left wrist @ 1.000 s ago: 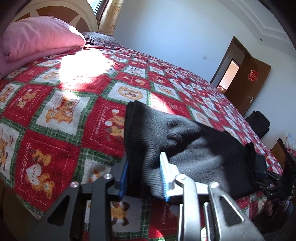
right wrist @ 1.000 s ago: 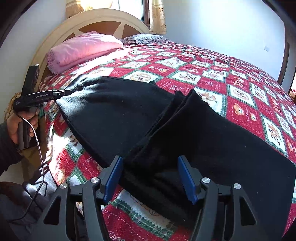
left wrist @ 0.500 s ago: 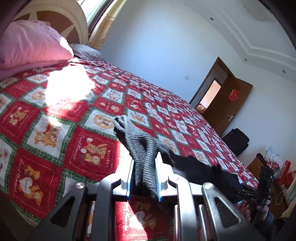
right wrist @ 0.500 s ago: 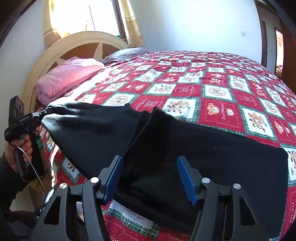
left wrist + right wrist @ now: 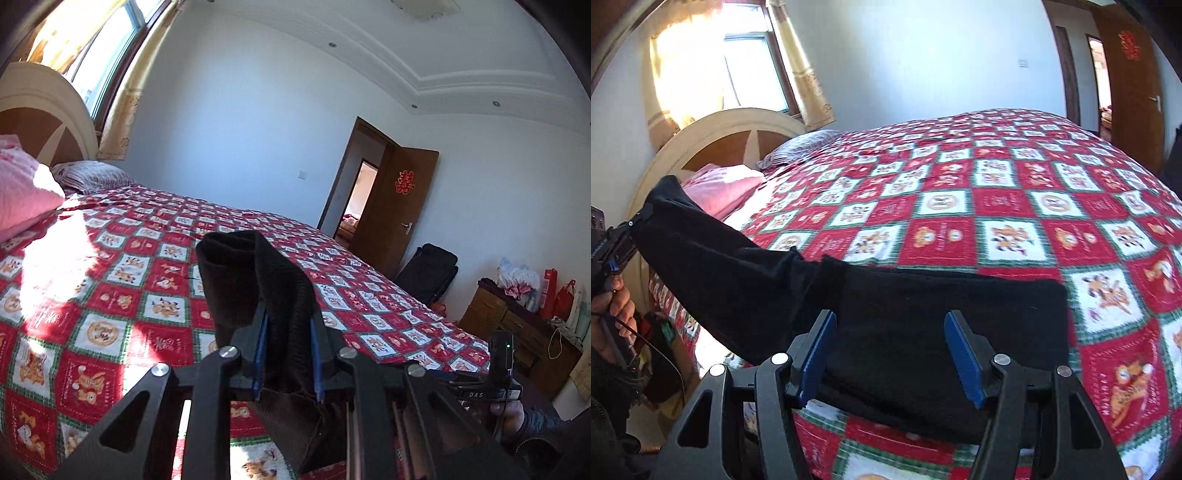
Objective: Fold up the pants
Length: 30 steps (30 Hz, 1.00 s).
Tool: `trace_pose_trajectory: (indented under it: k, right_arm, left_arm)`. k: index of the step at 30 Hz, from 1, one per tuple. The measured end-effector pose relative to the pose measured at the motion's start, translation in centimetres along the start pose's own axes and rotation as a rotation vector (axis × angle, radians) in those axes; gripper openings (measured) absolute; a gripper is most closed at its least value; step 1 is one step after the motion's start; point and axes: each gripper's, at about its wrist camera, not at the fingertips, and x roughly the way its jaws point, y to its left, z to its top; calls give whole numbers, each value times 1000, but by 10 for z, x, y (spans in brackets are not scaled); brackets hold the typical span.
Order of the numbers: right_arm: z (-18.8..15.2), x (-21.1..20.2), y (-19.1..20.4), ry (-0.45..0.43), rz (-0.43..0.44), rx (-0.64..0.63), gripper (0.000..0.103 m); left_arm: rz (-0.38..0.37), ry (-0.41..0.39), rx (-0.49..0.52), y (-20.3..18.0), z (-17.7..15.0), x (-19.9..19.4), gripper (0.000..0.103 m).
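Note:
The black pants [image 5: 923, 325] lie at the near edge of the bed, one end flat on the quilt. My left gripper [image 5: 288, 332] is shut on the other end of the pants [image 5: 284, 288] and holds it lifted off the bed; it shows at the far left of the right wrist view [image 5: 628, 236], with the cloth sloping down from it. My right gripper [image 5: 890, 354] is open, its blue pads on either side of the flat part of the pants, holding nothing.
The bed has a red, green and white patchwork quilt [image 5: 1015, 206]. A pink folded blanket [image 5: 720, 188] and a grey pillow [image 5: 805, 146] lie by the headboard [image 5: 713, 129]. An open brown door [image 5: 402, 206], a black bag [image 5: 428, 273] and a wooden cabinet [image 5: 517, 332] stand beyond the bed.
My left gripper has closed on the pants' end and raised it off the bed. My right gripper stays open over the flat part.

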Motion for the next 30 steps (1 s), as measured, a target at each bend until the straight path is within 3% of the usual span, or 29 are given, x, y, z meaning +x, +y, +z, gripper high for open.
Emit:
trace_pose_trajectory:
  k: [7,15,24,29,30]
  right_arm:
    - [-4,-17,-54,-7,-72,110,63]
    - [-6,-37,-104,-46,-130,222,63]
    - [-9,-34,-132,-56,-122,311,63]
    - [-10,-28,-132,-53,-88,322,63]
    - [-11,-28,-133,-53,-80,326,63]
  left_arm:
    - [-139,26,84,-54,8,30,20]
    - [-273,191,203,-128,-14,100,20]
    - [-258,480,450,-197,-102,180,20]
    - [-242,499,523,-213,-119,189,23]
    - [-233,489,536,-217,-120,187,28]
